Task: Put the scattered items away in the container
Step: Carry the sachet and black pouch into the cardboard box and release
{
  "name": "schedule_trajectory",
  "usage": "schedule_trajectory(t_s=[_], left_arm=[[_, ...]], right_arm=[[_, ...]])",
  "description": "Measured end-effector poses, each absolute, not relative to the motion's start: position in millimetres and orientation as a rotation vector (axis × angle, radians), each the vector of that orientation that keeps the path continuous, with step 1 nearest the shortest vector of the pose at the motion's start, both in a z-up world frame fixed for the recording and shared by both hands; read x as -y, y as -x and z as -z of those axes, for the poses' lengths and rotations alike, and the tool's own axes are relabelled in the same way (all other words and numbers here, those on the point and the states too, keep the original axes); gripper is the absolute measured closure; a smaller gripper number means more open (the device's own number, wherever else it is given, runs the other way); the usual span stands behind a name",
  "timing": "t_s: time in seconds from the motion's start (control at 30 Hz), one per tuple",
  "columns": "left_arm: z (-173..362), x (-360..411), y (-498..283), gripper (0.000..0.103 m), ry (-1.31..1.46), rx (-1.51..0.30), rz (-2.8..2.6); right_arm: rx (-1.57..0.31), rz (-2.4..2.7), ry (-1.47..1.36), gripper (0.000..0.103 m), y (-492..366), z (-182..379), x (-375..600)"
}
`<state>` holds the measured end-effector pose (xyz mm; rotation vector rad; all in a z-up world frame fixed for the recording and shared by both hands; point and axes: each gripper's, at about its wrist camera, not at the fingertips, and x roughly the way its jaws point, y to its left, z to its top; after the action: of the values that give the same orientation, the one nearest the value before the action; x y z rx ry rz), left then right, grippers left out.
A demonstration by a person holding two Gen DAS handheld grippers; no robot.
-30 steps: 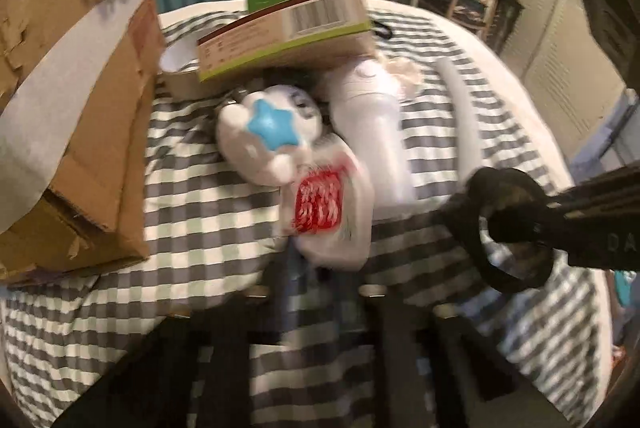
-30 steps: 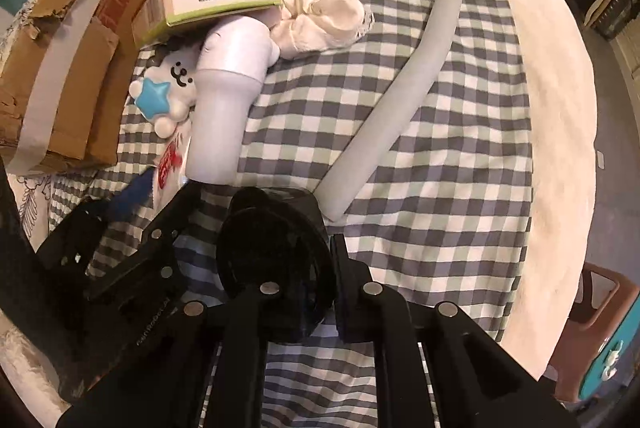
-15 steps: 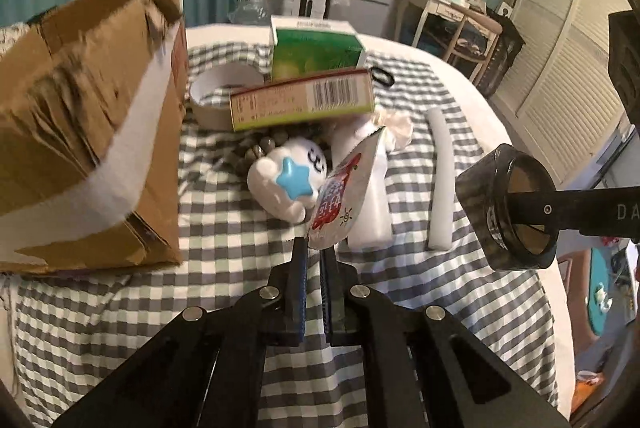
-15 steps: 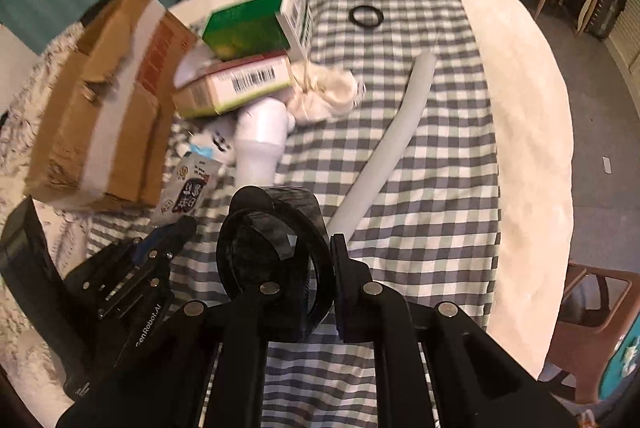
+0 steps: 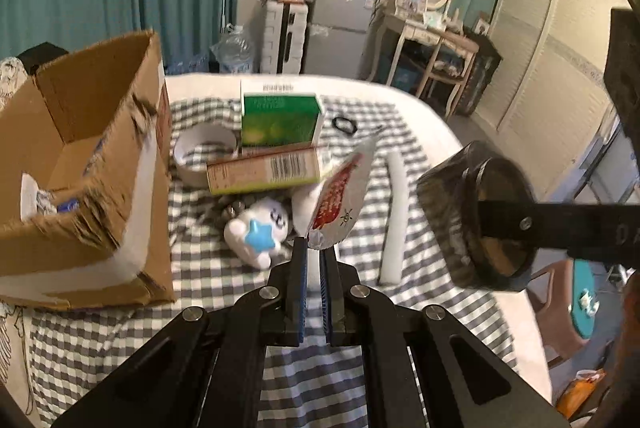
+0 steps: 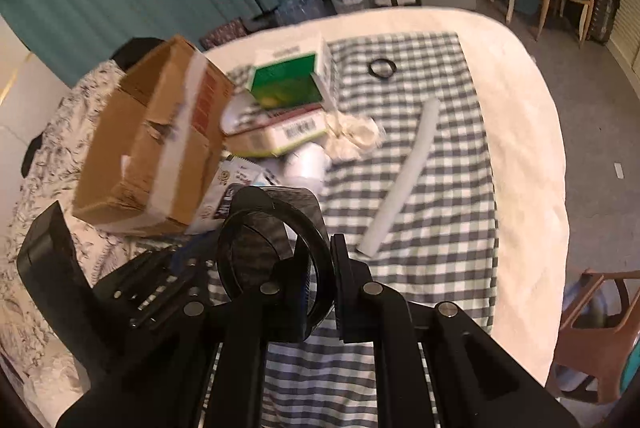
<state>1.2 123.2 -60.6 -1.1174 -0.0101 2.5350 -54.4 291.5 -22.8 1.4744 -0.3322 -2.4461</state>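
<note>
Currently both items are lifted clear of the bed (image 5: 436, 132), mid-carry: the left gripper (image 5: 314, 248) is clamped on the corner of a red-and-silver sachet (image 5: 344, 196), the right gripper (image 6: 318, 268) clamped on the rim of a dark round tub (image 6: 272, 228). Next move, by my reading, is leftward over the open cardboard box (image 5: 92, 164), then release; plush toy (image 5: 256, 232), cartons and foam tube (image 5: 394, 216) remain scattered.
</note>
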Motion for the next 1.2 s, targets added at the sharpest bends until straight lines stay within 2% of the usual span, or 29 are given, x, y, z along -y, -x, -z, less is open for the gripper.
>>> schedule_trajectory(t_s=[0.3, 0.47, 0.8, 1.03, 1.07, 1.1, 1.13, 1.17, 1.2], left_arm=[[7.2, -89.8, 7.0, 0.097, 1.004, 0.128, -2.588], [-13.9, -49.8, 20.0, 0.097, 1.008, 0.23, -2.649], [-22.3, 51.1, 44.7, 0.097, 1.102, 0.447, -2.746], [-6.1, 95.5, 62.4, 0.094, 1.194, 0.512, -2.816], [-3.5, 98.0, 64.6, 0.091, 1.218, 0.52, -2.816], [-1.4, 100.0, 66.4, 0.074, 1.238, 0.529, -2.815], [0.3, 101.4, 67.1, 0.06, 1.251, 0.542, -2.812], [0.6, 104.0, 67.7, 0.036, 1.26, 0.563, -2.814], [0.2, 106.5, 66.8, 0.027, 1.246, 0.585, -2.824]], right_arm=[[0.356, 2.497, -1.377, 0.093, 53.9, -15.1, -272.7], [0.31, 2.499, -1.314, 0.093, 63.4, -41.2, -236.4], [0.236, 2.403, -1.23, 0.093, 86.6, -59.6, -132.9], [0.198, 2.355, -1.218, 0.093, 104.3, -55.8, -77.0], [0.192, 2.358, -1.219, 0.093, 106.4, -53.7, -72.6], [0.188, 2.366, -1.217, 0.093, 108.6, -52.1, -68.1], [0.188, 2.375, -1.212, 0.087, 110.6, -50.8, -65.2], [0.194, 2.384, -1.211, 0.079, 112.8, -50.0, -64.1], [0.201, 2.405, -1.215, 0.058, 114.1, -49.3, -64.7]])
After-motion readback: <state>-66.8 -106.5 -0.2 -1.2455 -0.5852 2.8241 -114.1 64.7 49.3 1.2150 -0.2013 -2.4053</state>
